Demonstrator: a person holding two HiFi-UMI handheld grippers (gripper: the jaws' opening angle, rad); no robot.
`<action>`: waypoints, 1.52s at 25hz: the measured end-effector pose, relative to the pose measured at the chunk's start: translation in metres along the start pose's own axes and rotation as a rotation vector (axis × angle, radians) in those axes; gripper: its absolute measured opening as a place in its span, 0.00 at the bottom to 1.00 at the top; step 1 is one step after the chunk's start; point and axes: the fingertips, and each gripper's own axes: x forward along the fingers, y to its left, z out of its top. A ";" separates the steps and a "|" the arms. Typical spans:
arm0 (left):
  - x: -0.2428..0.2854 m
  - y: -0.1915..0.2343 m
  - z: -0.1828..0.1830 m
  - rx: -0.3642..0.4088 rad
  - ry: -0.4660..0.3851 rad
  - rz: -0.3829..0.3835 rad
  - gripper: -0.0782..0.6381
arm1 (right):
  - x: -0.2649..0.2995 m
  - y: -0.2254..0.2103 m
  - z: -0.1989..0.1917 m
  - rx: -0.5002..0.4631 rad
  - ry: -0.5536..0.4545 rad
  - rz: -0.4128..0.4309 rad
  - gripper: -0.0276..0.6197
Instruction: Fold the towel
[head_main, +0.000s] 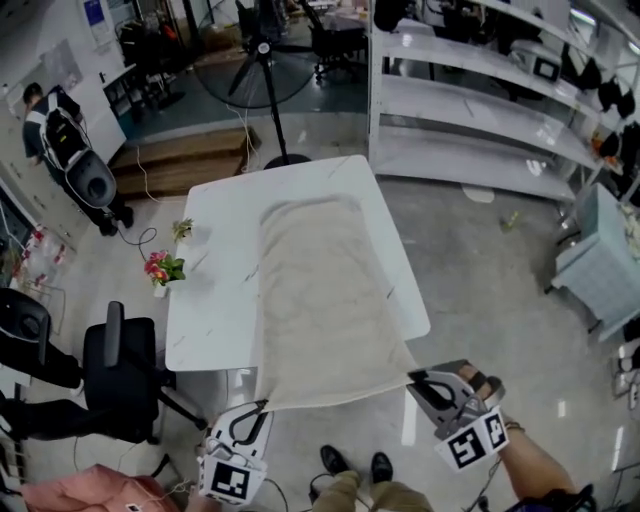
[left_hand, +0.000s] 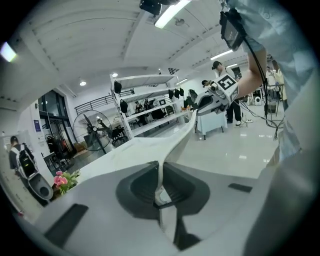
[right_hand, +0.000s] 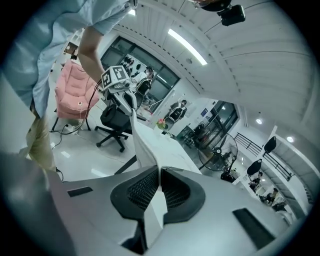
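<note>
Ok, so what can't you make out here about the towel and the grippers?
- Head view: table surface under the towel, covered by it.
- Left gripper view: how much towel corner is pinched, buried between the fingers.
- Head view: vase of the flowers, too small.

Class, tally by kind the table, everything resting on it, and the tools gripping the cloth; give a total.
White rectangular table: 1
Beige cloth towel: 1
Small plants: 2 (pink-flowered plant, green plant)
Hand-held grippers: 2 (left hand-held gripper, right hand-held gripper)
Total: 6
</note>
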 end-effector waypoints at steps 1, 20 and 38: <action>-0.005 -0.002 0.005 -0.017 -0.003 -0.005 0.14 | -0.006 -0.001 0.005 0.006 0.000 -0.007 0.09; -0.003 0.054 0.051 -0.055 -0.074 -0.013 0.14 | 0.000 -0.048 0.027 0.095 0.011 -0.116 0.09; 0.150 0.213 0.072 -0.121 -0.083 0.022 0.14 | 0.150 -0.208 -0.020 0.217 0.000 -0.145 0.09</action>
